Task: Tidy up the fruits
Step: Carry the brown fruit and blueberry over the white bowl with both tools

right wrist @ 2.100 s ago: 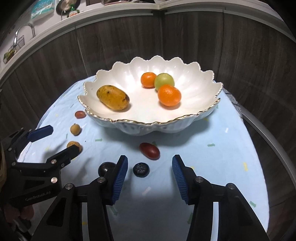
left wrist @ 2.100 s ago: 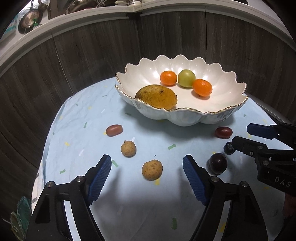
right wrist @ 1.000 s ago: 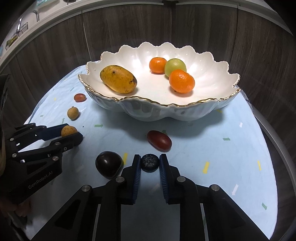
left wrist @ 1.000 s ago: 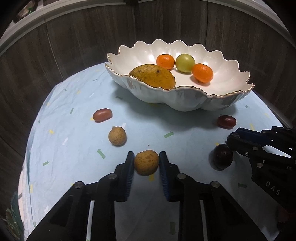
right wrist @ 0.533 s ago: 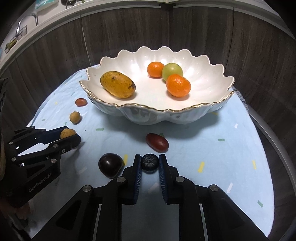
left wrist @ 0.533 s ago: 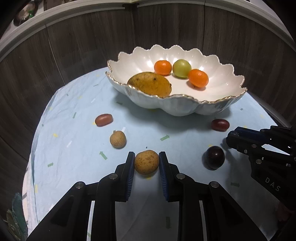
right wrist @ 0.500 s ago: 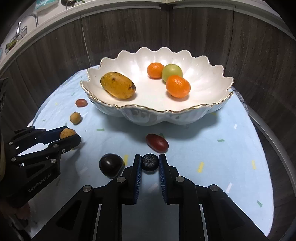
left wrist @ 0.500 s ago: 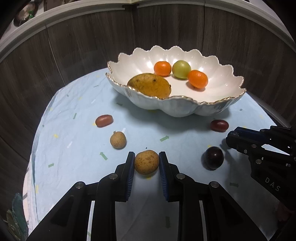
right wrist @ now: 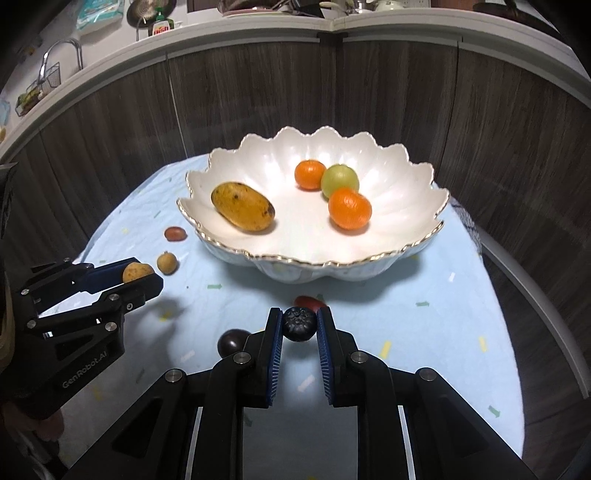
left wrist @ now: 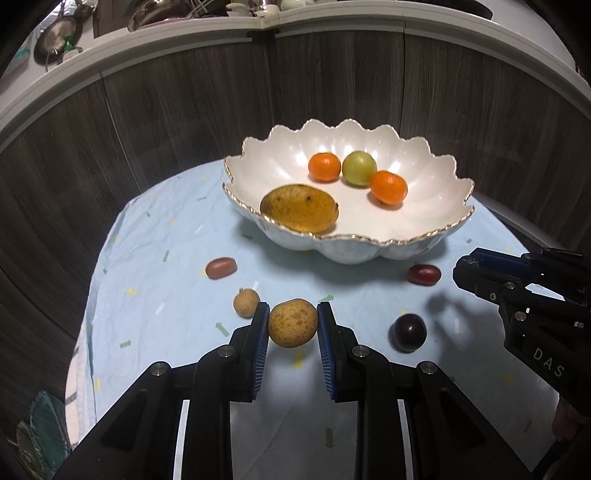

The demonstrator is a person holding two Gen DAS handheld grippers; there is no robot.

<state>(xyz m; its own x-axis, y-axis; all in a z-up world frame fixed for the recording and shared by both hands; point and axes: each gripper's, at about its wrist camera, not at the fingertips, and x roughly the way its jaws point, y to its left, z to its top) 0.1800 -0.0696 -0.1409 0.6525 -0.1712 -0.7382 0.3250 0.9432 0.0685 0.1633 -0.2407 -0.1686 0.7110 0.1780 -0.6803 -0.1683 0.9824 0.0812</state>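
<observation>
My left gripper (left wrist: 293,325) is shut on a tan speckled round fruit (left wrist: 293,323), lifted off the pale blue cloth (left wrist: 155,280). A small dark blueberry (right wrist: 299,324) is pinched in my right gripper (right wrist: 299,326), also raised above the cloth. The scalloped white bowl (left wrist: 436,236) with a gold rim stands beyond both, holding a mango (left wrist: 299,208), two mandarins (left wrist: 388,187) and a green fruit (left wrist: 359,168). On the cloth lie a small tan longan (left wrist: 246,302), a dark plum (left wrist: 409,332) and two red-brown oval fruits (left wrist: 221,267) (left wrist: 424,274).
Dark wood panelling (left wrist: 166,122) curves close behind the round table. A white counter (right wrist: 221,33) with kitchenware runs above it. The table edge (right wrist: 532,295) drops off at the right. A person's hand (right wrist: 37,432) holds the left gripper at the lower left.
Both grippers closed on their fruits and have risen with them. The bowl's inside shows more from above now; shadows sit on the cloth below the fruits.
</observation>
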